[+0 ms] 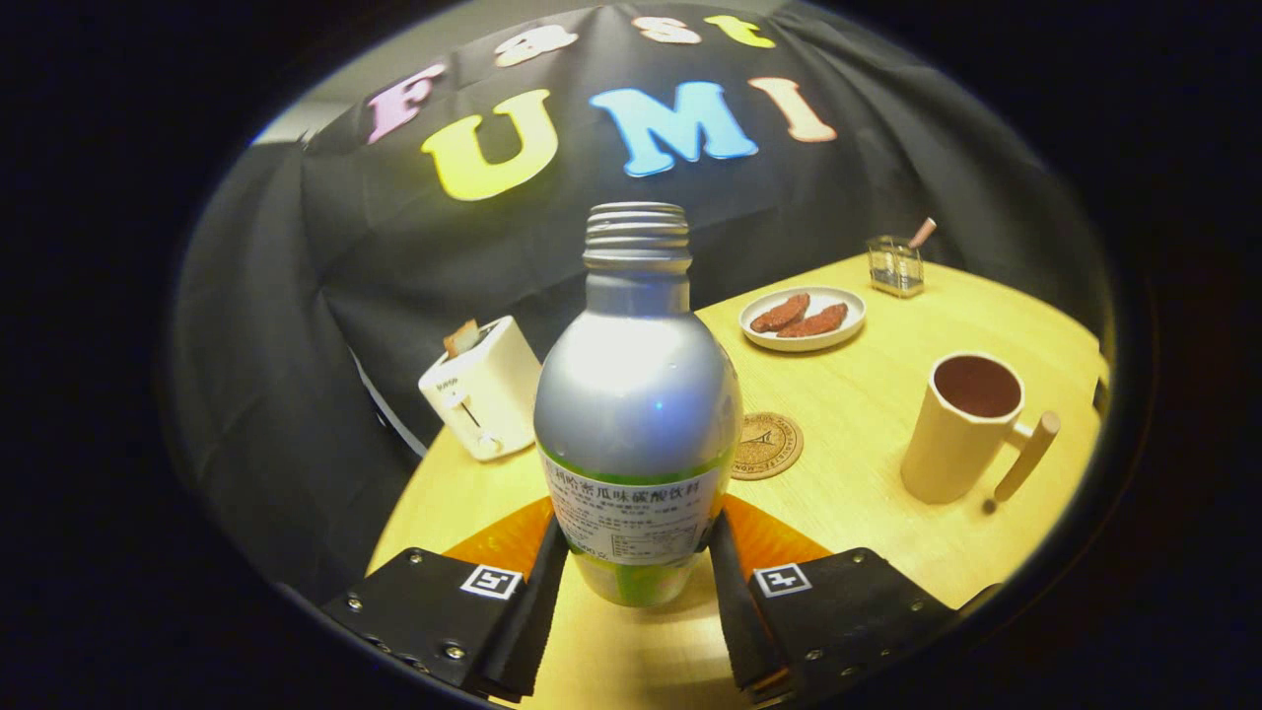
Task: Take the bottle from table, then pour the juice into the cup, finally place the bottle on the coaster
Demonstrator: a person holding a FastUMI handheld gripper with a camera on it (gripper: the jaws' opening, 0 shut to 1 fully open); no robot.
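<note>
A silver bottle [637,394] with a white and green label and an open threaded neck stands upright between my fingers. My gripper [636,557] is shut on it, both fingers pressing the label low on its sides. Whether its base touches the wooden table [868,513] I cannot tell. A round cork coaster [767,446] lies just beyond the bottle to the right, partly hidden by it. Further right stands a cream cup [961,429] with a wooden handle and dark liquid inside.
A cream toaster [483,399] with a slice in it sits beyond the left finger near the table's edge. A white plate [804,335] with brown food pieces and a small glass holder [895,266] with a stick stand at the far side.
</note>
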